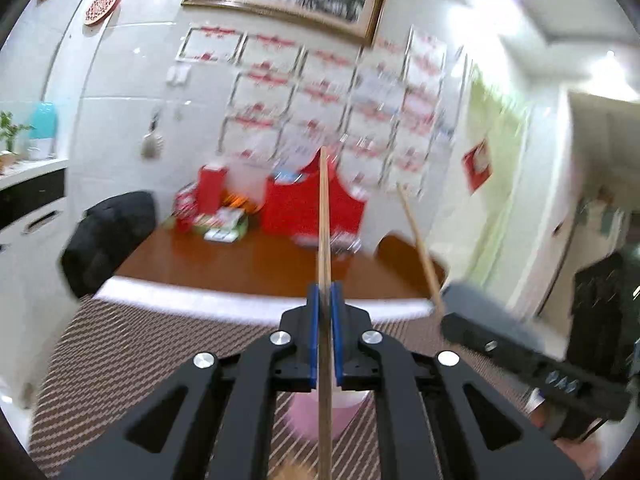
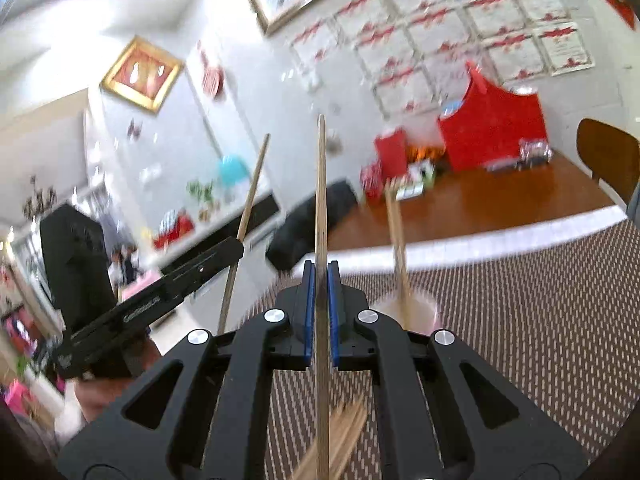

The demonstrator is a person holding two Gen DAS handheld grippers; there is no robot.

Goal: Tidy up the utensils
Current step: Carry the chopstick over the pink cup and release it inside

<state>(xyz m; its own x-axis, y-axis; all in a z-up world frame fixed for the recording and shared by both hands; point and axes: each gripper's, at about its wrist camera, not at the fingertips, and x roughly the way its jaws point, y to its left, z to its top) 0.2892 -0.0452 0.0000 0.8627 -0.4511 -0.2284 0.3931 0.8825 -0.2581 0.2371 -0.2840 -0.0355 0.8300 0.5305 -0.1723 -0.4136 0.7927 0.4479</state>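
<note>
My left gripper [image 1: 325, 292] is shut on a wooden chopstick [image 1: 324, 216] that stands upright between its blue pads, above a pink cup [image 1: 308, 416] on the woven mat. My right gripper [image 2: 321, 272] is shut on another wooden chopstick [image 2: 321, 184], also upright. The right gripper also shows in the left wrist view [image 1: 444, 316], holding its chopstick [image 1: 420, 244]. The left gripper shows in the right wrist view [image 2: 236, 246] with its chopstick [image 2: 250, 200]. A pink cup [image 2: 416, 312] holds chopsticks [image 2: 396, 224]. Loose chopsticks [image 2: 344, 432] lie on the mat below.
A brown woven mat [image 2: 520, 320] covers the near table. Beyond it is a brown wooden tabletop [image 1: 240, 260] with red boxes [image 1: 312, 204] against the wall. A black chair [image 1: 108, 236] stands left, a wooden chair [image 2: 608, 156] right.
</note>
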